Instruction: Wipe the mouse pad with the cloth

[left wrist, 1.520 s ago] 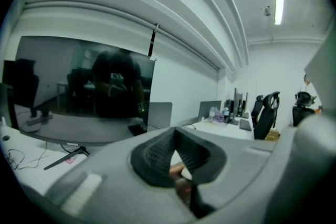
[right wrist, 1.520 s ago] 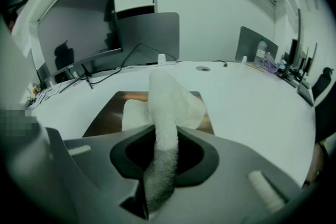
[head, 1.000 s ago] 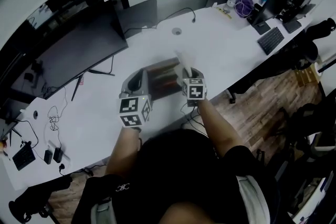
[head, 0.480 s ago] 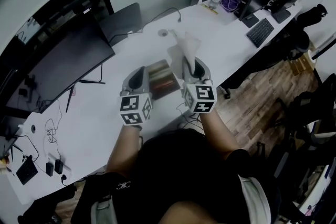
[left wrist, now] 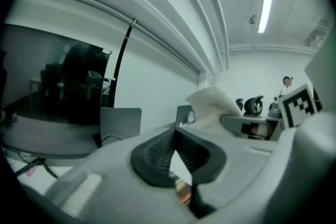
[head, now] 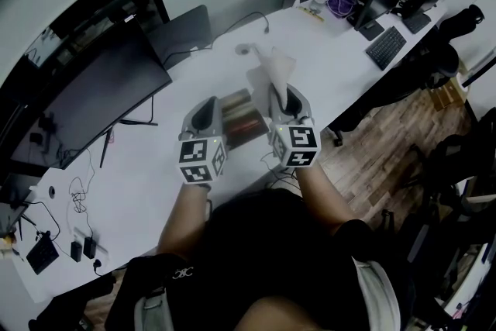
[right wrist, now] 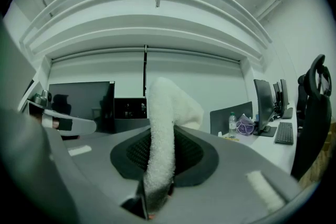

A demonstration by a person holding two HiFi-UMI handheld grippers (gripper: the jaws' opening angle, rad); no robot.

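Right gripper view: fuzzy white cloth point(right wrist: 160, 134), upright.

White desk point(head: 329, 66) carries mouse pad point(head: 242, 120), monitor point(head: 93, 101), keyboard point(head: 385, 47).

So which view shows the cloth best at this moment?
The right gripper view: the white cloth fills its centre, clamped in the right hand-held gripper. The head view shows it small above that gripper; the left gripper view catches only its crumpled top.

Head view: above, steeply down onto bench point(head: 341, 50). Gripper views: ride left tool point(head: 206, 111), right tool point(head: 288, 98), close behind jaws, angled toward ceiling point(right wrist: 157, 2). All three share the cloth point(head: 274, 67).
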